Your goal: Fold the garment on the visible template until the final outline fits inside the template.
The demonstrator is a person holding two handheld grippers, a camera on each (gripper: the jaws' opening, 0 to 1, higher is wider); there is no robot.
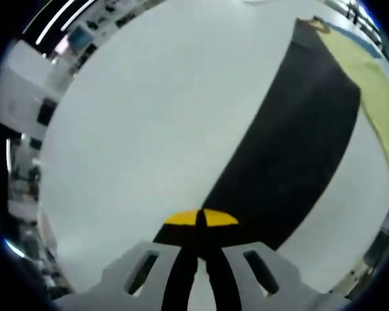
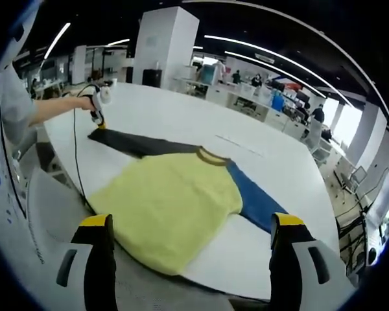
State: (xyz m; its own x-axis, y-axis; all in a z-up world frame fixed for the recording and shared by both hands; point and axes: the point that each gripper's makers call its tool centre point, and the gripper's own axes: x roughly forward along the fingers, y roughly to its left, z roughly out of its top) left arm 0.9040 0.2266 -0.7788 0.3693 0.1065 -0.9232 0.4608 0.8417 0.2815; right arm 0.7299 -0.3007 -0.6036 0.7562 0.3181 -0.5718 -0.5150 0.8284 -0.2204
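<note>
No brand or label can be read; blue lettering at the left edge of the right gripper view is cut off and cannot be made out. Your left gripper point(image 1: 199, 223) has its yellow-tipped jaws pressed together on the end of the black sleeve point(image 1: 298, 149), which lies flat on the white table point(image 1: 149, 116). In the right gripper view, that left gripper point(image 2: 98, 111) sits at the far tip of the same sleeve point(image 2: 139, 144), held by your hand point(image 2: 85, 102). Your right gripper point(image 2: 194, 227) is spread wide, holding and touching nothing, above the near table edge. The shirt point(image 2: 172, 204), with yellow body and blue sleeve point(image 2: 256, 199), lies spread flat on the table point(image 2: 181, 116).
</note>
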